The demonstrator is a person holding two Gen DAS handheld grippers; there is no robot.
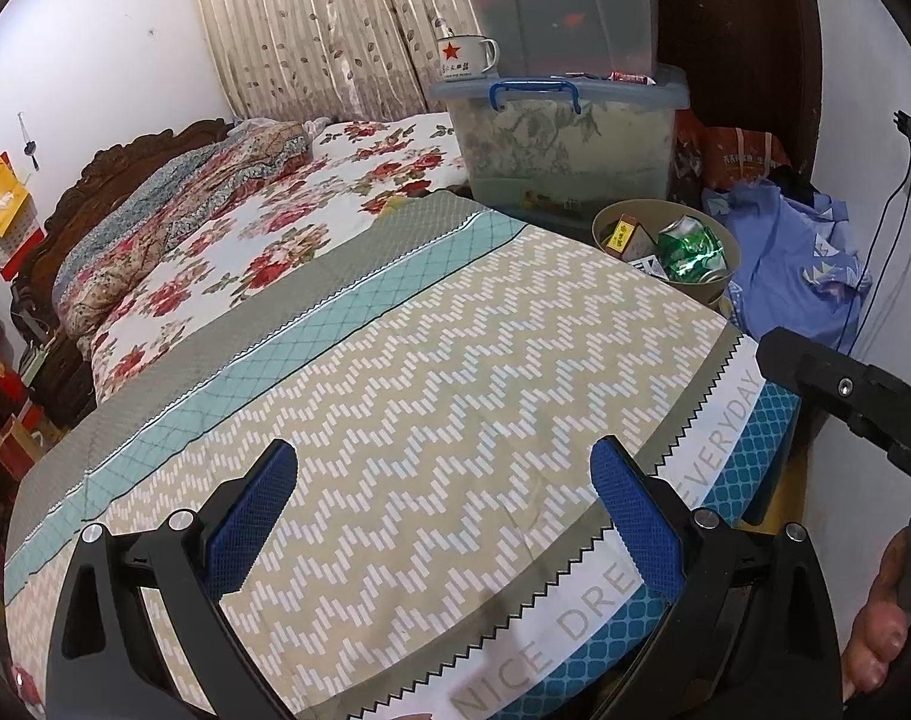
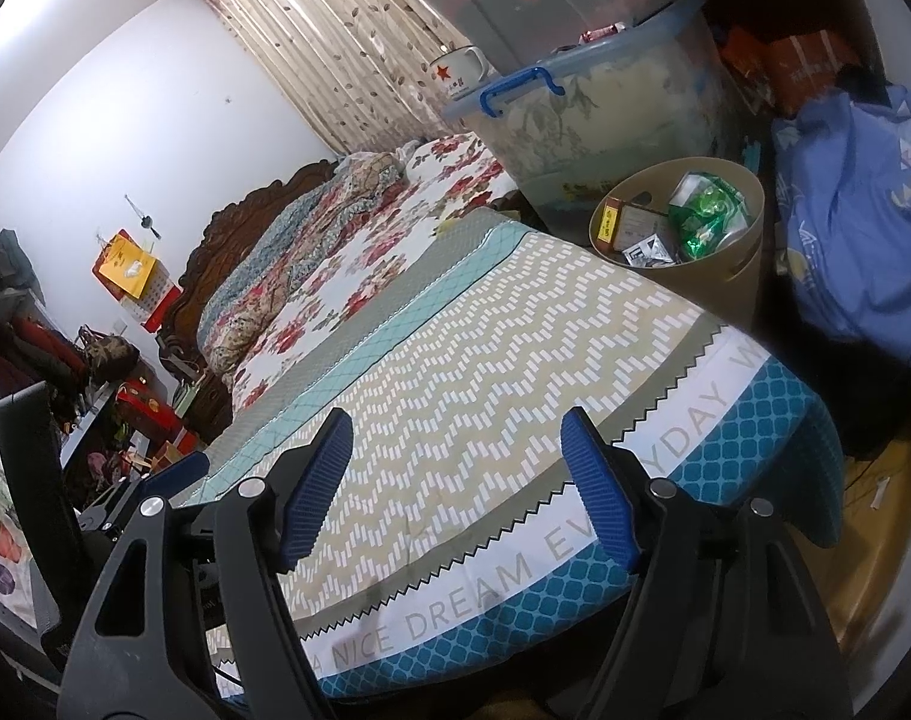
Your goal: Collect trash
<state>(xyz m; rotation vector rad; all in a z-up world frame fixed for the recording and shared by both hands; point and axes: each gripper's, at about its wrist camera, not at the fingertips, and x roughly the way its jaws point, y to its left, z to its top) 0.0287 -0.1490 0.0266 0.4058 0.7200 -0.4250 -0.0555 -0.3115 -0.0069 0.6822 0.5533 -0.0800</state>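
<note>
A tan waste bin stands past the far right corner of the bed. Inside it lie a crushed green can, a small yellow-labelled box and some paper scraps. My left gripper hovers open over the zigzag bedspread, nothing between its blue pads. My right gripper is open too, empty, above the same bedspread near its printed edge. Part of the right gripper shows at the right of the left wrist view.
Two stacked clear storage bins with a star mug stand beyond the bed. A blue cloth heap lies right of the waste bin. A floral quilt covers the bed's far end. A cable hangs on the right wall.
</note>
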